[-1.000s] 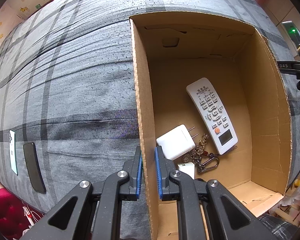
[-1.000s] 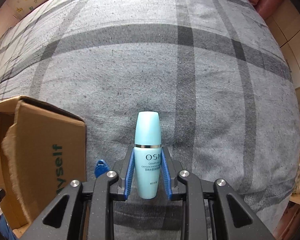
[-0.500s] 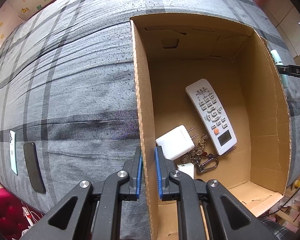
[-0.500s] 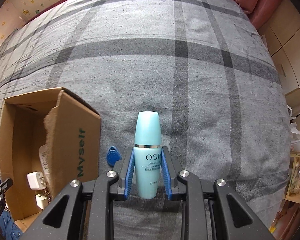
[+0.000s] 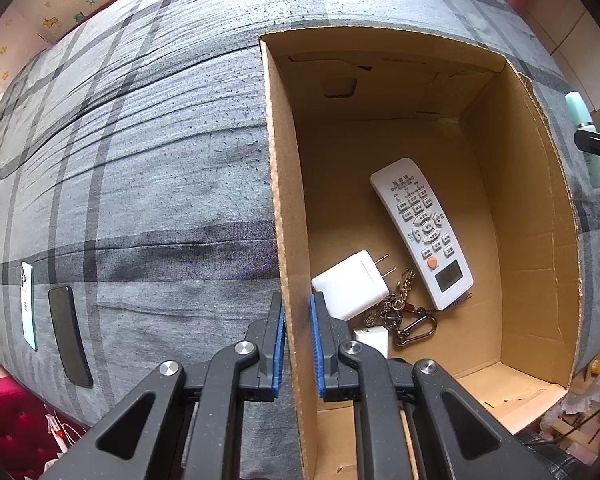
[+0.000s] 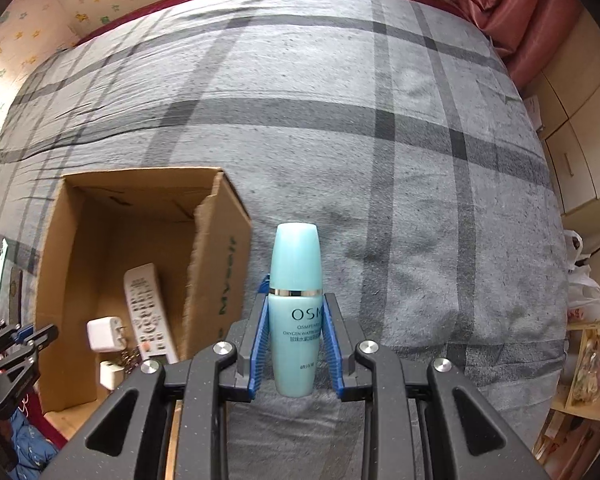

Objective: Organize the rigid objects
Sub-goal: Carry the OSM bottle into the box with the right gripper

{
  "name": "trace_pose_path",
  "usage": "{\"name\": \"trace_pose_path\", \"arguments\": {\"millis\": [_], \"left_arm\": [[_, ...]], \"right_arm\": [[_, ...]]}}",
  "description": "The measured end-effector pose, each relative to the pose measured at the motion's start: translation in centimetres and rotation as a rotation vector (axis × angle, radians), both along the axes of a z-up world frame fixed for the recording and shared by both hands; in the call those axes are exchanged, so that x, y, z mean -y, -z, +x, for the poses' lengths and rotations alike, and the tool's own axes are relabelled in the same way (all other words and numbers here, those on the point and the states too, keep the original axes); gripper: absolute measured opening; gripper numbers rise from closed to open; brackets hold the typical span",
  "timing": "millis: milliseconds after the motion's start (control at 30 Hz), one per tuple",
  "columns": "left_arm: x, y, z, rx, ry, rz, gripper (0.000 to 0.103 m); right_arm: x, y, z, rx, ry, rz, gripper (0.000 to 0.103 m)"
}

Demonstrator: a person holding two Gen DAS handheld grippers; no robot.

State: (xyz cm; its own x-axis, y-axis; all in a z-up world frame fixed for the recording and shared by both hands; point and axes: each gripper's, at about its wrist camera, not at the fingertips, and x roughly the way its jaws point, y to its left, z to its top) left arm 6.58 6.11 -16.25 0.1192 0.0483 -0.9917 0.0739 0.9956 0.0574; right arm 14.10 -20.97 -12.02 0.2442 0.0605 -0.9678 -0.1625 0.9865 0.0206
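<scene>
My right gripper (image 6: 296, 300) is shut on a light blue bottle (image 6: 296, 264), held upright above the grey plaid bed and just right of the open cardboard box (image 6: 220, 264). The left wrist view catches that bottle (image 5: 580, 116) past the box's right wall. My left gripper (image 5: 297, 308) is shut on the box's left wall (image 5: 284, 200), one finger on each side. Inside the box lie a white remote (image 5: 420, 232), a white charger (image 5: 350, 284), a key chain (image 5: 400, 312) and a small white plug (image 5: 374, 338).
A black phone (image 5: 69, 336) and a white phone (image 5: 28, 304) lie on the bed (image 5: 140, 160) left of the box. A small blue tag (image 6: 264, 282) peeks out behind the bottle. Wooden cabinets (image 6: 580, 140) and shelves stand past the bed's right edge.
My right gripper has risen with the bottle and drawn toward the box, so the box's inside now shows. The left gripper and the box have not moved.
</scene>
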Motion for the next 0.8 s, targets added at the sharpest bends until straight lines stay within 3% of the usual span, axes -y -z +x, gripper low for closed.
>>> {"name": "trace_pose_path", "arguments": {"millis": [333, 800], "left_arm": [[-0.1, -0.1, 0.0, 0.002, 0.002, -0.004, 0.012], [-0.2, -0.1, -0.1, 0.007, 0.008, -0.009, 0.012]], "right_arm": [[-2.9, -2.1, -1.6, 0.007, -0.066, 0.035, 0.027], [-8.5, -2.2, -3.9, -0.013, -0.185, 0.076, 0.027]]}}
